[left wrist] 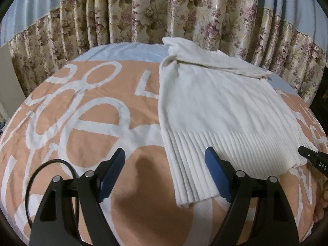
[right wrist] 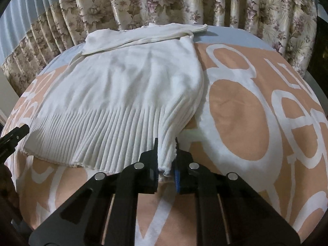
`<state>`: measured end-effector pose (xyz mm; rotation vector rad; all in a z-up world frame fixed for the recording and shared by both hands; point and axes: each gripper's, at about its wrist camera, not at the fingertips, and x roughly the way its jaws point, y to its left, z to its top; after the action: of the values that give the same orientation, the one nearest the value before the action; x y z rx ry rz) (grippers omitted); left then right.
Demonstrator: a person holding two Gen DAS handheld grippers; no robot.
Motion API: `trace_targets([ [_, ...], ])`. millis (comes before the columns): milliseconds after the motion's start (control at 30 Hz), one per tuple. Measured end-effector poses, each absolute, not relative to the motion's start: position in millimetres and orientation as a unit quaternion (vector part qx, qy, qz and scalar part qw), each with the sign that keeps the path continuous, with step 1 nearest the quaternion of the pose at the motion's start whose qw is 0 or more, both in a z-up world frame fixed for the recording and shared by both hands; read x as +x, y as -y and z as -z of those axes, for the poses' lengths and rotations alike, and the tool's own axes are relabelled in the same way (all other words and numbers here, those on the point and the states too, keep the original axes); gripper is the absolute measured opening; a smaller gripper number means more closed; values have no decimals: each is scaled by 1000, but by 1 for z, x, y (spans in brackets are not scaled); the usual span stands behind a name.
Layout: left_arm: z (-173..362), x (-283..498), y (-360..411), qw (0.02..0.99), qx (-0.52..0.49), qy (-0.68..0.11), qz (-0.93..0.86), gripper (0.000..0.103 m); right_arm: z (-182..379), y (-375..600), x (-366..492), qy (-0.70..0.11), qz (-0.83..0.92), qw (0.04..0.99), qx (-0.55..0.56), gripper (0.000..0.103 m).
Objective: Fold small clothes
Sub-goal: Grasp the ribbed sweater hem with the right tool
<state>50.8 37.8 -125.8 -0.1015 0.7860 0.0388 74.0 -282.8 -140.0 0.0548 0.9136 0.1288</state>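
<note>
A white knit sweater [left wrist: 215, 106] [right wrist: 127, 86] lies flat on the bed, ribbed hem toward me and its sleeves folded across the far end. My left gripper [left wrist: 165, 153] hovers open over the hem's near left corner; the blue pads [left wrist: 217, 174] press on nothing. In the right wrist view my right gripper [right wrist: 166, 143] is shut on the hem's near right corner, and the ribbed cloth bunches up between its fingers. The right gripper's tip [left wrist: 307, 153] shows at the hem's right edge in the left wrist view. The left gripper's tip [right wrist: 16, 135] shows at the left edge of the right wrist view.
The bed cover [left wrist: 82, 123] [right wrist: 246, 102] is peach with big white letters and a pale blue band at the far side. A floral curtain [left wrist: 143, 20] [right wrist: 164, 0] hangs close behind the bed. Part of a hand [left wrist: 324, 188] shows at the right edge.
</note>
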Motion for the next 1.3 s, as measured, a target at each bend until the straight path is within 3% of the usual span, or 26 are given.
trace_targets([
  [400, 141, 65, -12, 902, -18, -432, -5, 78, 141, 282, 74, -436, -65, 897, 28, 12],
  [500, 141, 64, -7, 902, -20, -431, 7, 59, 141, 286, 74, -436, -68, 897, 34, 12],
  [567, 140, 62, -2, 905, -21, -425, 20, 32, 141, 286, 74, -436, -69, 897, 36, 12],
  [667, 140, 63, 2, 904, -29, -425, 33, 18, 142, 286, 74, -436, -69, 897, 36, 12],
  [1300, 103, 48, -11, 923, -25, -383, 30, 14, 118, 291, 58, -407, -70, 910, 43, 11],
])
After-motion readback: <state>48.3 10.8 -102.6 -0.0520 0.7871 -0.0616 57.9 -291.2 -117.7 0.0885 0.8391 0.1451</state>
